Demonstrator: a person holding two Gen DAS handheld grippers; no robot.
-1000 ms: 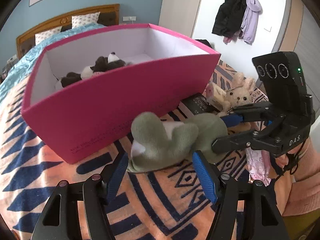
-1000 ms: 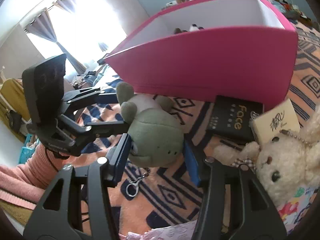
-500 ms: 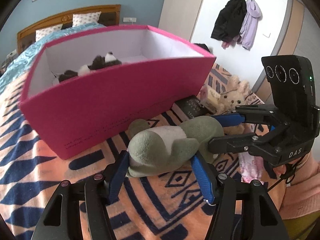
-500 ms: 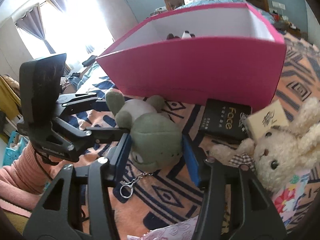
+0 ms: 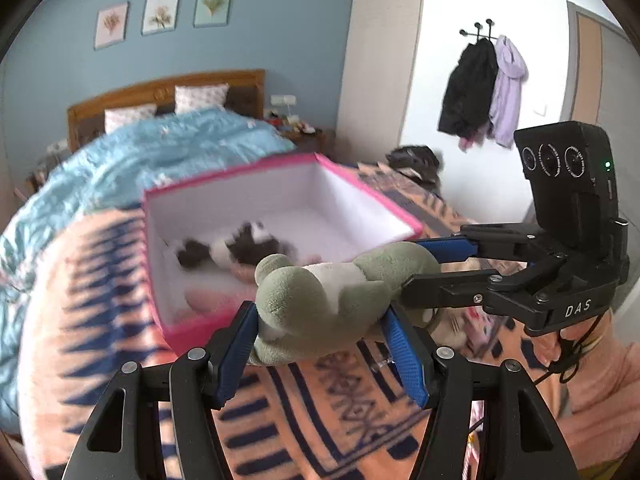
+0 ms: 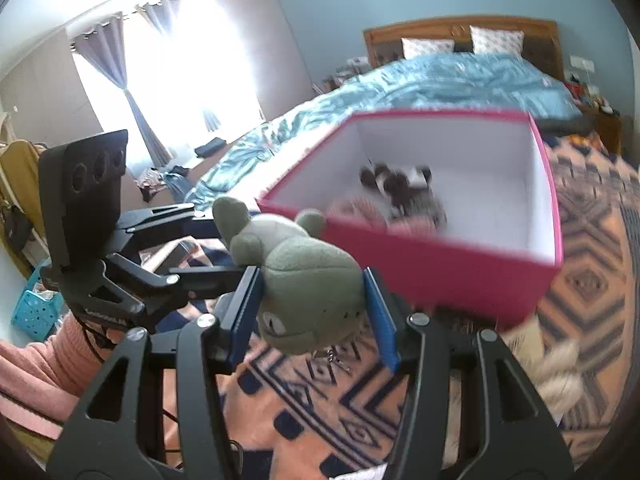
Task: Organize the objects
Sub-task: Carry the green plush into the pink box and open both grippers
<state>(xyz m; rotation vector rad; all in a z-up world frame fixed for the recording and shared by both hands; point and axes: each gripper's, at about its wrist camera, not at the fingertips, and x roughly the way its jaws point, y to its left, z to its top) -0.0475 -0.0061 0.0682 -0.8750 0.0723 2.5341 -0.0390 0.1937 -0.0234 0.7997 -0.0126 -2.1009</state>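
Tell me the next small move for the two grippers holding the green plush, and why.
Probably carry the green plush forward over the pink box rim: the left gripper and right gripper both clamp it clear of the blanket, and the box lies open just ahead.

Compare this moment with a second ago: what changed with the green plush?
Both grippers, left and right, lifted the green plush toy off the patterned blanket to about the rim of the pink box. Both grips stayed clamped; the plush toys in the box stayed.

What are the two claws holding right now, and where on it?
Both grip the green plush toy: the left claw pinches its body end, the right claw its head. It hangs clear of the blanket.
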